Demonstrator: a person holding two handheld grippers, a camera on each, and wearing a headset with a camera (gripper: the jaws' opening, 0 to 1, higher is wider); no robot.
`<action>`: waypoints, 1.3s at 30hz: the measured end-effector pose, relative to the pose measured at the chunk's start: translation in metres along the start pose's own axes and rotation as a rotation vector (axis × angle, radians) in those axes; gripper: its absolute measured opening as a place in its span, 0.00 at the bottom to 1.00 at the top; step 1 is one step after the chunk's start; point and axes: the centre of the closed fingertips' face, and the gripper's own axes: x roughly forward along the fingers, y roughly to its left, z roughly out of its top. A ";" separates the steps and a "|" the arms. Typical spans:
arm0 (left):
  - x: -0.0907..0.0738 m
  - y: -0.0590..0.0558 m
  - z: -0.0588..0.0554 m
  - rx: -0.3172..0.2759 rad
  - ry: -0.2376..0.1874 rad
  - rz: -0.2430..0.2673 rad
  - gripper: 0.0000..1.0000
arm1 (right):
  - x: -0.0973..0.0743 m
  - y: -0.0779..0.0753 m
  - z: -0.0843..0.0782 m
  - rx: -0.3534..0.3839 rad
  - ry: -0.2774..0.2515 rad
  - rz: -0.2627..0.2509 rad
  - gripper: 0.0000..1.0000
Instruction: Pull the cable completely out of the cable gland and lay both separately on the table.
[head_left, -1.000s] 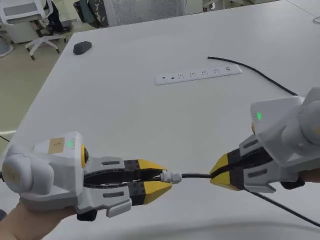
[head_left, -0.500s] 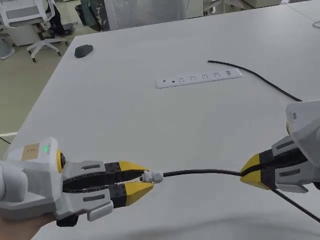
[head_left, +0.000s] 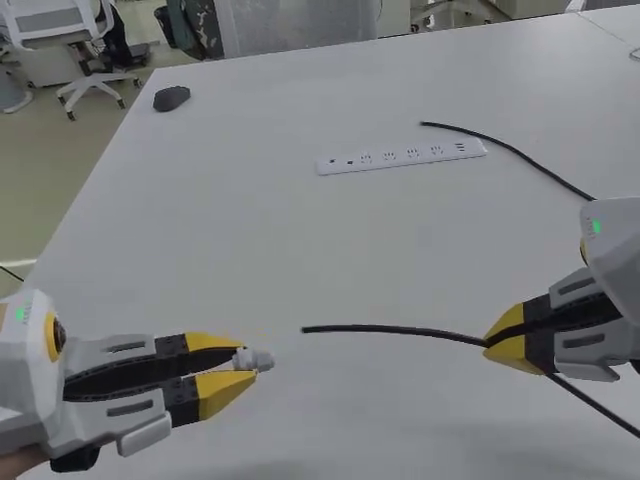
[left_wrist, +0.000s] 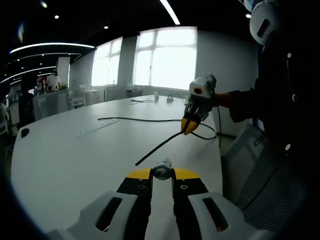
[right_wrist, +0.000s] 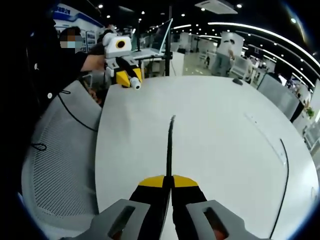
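Tips of the left hand-held gripper (head_left: 238, 368) are clamped on the white cable gland (head_left: 256, 360), held just above the surface (head_left: 250, 230) near its near edge, toward the left. Further right along that edge, the right hand-held gripper (head_left: 497, 342) is clenched on the black cable (head_left: 390, 331). The cable's free end points at the gland with a clear gap between them. A power strip (head_left: 400, 156) lies toward the far edge, and a mouse (head_left: 172, 97) sits near the far left corner.

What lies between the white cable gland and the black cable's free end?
Bare white table, in the head view; white cable gland and black cable are apart.
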 end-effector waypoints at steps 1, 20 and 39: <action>-0.005 0.002 -0.001 -0.010 -0.008 0.015 0.15 | 0.001 0.000 0.003 0.002 -0.006 0.000 0.00; -0.065 0.010 -0.036 -0.100 -0.080 0.204 0.15 | 0.054 -0.001 0.074 0.040 -0.075 0.014 0.00; -0.093 0.026 -0.092 -0.211 -0.119 0.327 0.15 | 0.141 0.012 0.155 0.122 -0.187 0.073 0.00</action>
